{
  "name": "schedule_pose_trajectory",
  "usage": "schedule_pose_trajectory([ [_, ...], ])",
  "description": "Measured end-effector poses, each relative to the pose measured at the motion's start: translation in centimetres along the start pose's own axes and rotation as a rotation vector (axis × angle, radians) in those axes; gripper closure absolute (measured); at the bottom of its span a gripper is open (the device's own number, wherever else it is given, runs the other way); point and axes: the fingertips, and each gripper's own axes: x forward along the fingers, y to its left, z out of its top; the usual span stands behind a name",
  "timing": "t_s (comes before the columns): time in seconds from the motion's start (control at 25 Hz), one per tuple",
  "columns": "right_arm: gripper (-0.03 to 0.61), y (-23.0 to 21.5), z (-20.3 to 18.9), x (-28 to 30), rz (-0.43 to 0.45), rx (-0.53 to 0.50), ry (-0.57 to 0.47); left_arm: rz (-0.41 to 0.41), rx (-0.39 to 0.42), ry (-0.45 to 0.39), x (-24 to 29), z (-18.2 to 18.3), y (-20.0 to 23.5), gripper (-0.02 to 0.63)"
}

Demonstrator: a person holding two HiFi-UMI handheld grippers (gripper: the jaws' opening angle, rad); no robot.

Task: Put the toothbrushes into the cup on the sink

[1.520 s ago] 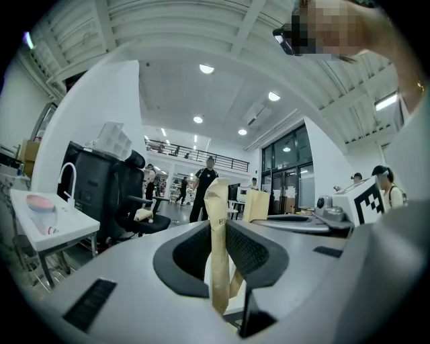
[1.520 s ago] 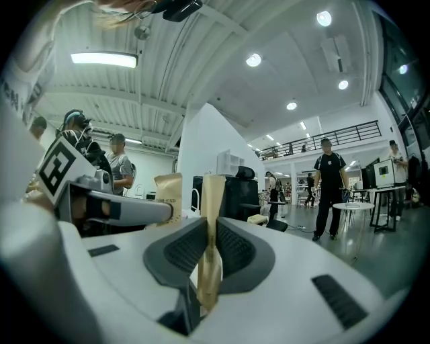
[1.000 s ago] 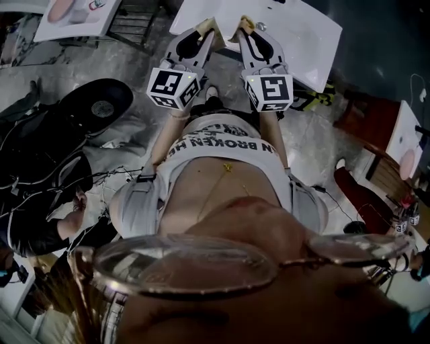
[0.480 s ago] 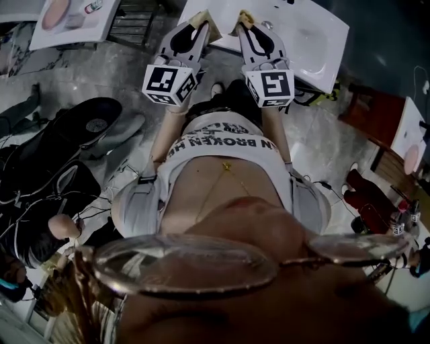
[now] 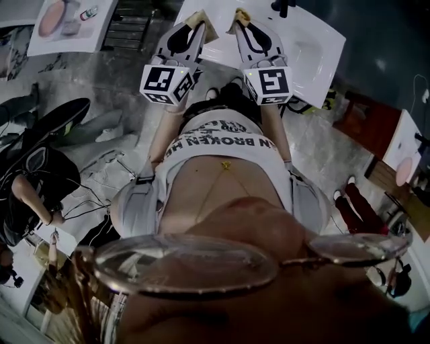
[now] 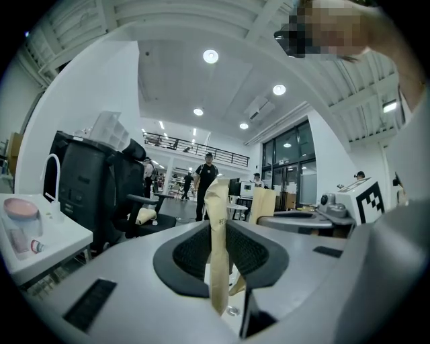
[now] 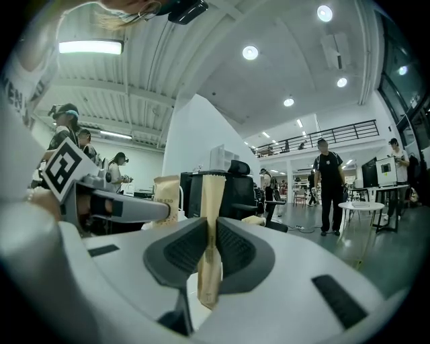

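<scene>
Each gripper is shut on a tan paper-wrapped toothbrush. In the head view my left gripper [image 5: 199, 27] and right gripper [image 5: 241, 20] are side by side at the near edge of the white sink [image 5: 316, 47]; their packets' ends [image 5: 203, 25] [image 5: 242, 15] poke past the tips. The left gripper view has its packet [image 6: 216, 255] upright between the pads, and the right gripper's packet [image 6: 263, 205] beyond. In the right gripper view that packet [image 7: 209, 248] stands pinched between the pads, with the left gripper's packet [image 7: 166, 196] beside it. No cup shows in any view.
A dark faucet [image 5: 282, 7] stands at the sink's far side. Another white board with pink items [image 5: 67, 20] lies upper left. A person in black [image 5: 30, 188] crouches on the floor at left among cables [image 5: 101, 171]. A red seat [image 5: 366, 121] is at the right.
Both grippers keep their packets and have edged up toward the sink's edge. The person in black at left has shifted, and the dark round thing near them has slid left.
</scene>
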Motion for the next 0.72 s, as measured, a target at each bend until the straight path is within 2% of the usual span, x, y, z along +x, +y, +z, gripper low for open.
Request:
schedule_pose_trajectory([
  [0.36,0.525,-4.2,-1.3,0.4,0.007,0.008,-0.008,-0.019,0.027,0.014,5.0,-0.9,-1.6,0.54],
  [0.72,0.525,-7.4,-1.9,1.6,-0.107,0.03,0.017,-0.114,0.023,0.039,8.9,-0.6,-0.5,0.54],
])
